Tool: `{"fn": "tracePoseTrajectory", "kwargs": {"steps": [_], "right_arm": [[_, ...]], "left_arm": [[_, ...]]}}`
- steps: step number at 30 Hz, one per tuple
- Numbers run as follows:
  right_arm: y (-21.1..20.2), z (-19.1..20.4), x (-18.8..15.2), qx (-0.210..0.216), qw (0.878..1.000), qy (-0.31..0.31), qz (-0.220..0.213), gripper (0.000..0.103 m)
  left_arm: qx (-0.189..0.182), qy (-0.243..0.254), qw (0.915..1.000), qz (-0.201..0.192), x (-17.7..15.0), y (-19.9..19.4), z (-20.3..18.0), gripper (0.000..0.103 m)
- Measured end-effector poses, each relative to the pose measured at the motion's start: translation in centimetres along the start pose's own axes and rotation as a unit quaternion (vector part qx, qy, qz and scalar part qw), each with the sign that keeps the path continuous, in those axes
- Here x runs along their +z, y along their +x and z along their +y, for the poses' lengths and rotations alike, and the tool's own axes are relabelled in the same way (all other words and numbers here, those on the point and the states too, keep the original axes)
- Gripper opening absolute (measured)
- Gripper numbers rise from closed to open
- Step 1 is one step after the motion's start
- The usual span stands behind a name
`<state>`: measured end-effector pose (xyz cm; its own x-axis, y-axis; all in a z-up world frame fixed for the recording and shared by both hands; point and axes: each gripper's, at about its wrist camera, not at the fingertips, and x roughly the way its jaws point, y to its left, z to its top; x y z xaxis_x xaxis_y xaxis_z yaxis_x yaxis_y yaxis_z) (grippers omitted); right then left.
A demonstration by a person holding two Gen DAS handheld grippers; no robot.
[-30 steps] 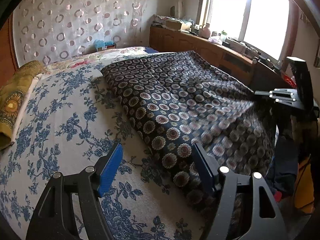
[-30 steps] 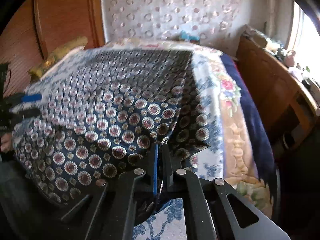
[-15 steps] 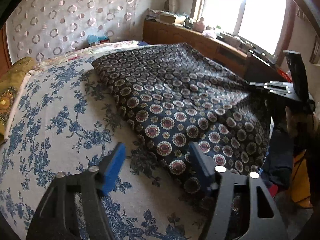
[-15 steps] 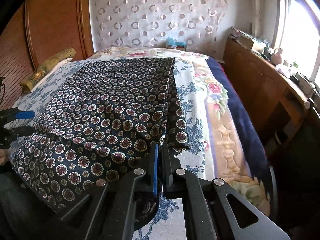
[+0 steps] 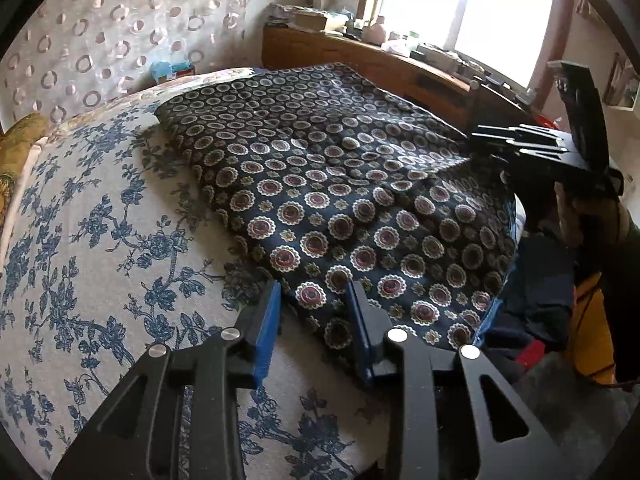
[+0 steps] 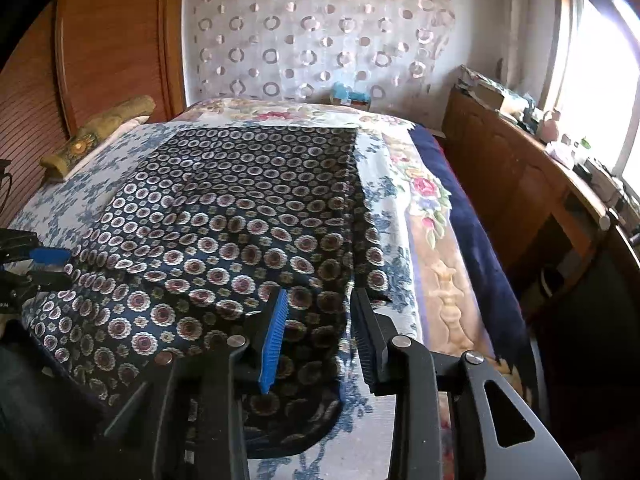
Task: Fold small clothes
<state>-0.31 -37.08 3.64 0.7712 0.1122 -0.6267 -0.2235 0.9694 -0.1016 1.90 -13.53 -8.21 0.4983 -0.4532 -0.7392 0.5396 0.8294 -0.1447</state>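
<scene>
one soft, medallion-printed dark cloth (image 5: 340,184), folded flat

Right tongs (image 6: 320,320), with blue pads, have just been opening; their jaws stand apart above the near corner of a dark navy garment (image 6: 240,216) printed with round medallions. It lies spread on a bed (image 6: 400,184) covered in blue-flowered cloth. Left tongs (image 6: 36,268) sit at the garment's left edge.

garment (image 6: 240,232) on bed (image 5: 100,240) | pillow (image 6: 100,128) behind, left | cabinet (image 6: 520,184) right of bed
</scene>
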Motion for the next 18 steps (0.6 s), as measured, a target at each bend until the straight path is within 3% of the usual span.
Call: {"fn": "tracePoseTrajectory", "kwargs": {"steps": [1,3,5,15,18], "right_arm": [[-0.1,0.2,0.1,0.004,1.0,0.0,-0.002,0.034],[-0.2,0.5,0.2,0.012,1.0,-0.002,-0.003,0.034],[-0.2,1.1,0.2,0.022,1.0,-0.004,-0.002,0.034],[-1.5,4.1,0.4,0.082,0.996,-0.022,-0.007,0.034],[-2.5,4.5,0.9,0.093,0.995,-0.028,-0.018,0.047]], "left_arm": [[-0.005,-0.001,1.0,0.002,0.0,0.0,0.0,0.03],[-0.023,-0.003,0.9997,0.011,0.2,0.1,0.0,0.01],[-0.031,0.004,0.9994,0.015,0.5,-0.1,-0.2,0.004],[-0.04,0.017,0.9973,-0.06,7.1,-3.0,-1.2,0.003],[-0.037,0.01,0.997,-0.068,9.3,-2.3,-0.8,0.003]]}}
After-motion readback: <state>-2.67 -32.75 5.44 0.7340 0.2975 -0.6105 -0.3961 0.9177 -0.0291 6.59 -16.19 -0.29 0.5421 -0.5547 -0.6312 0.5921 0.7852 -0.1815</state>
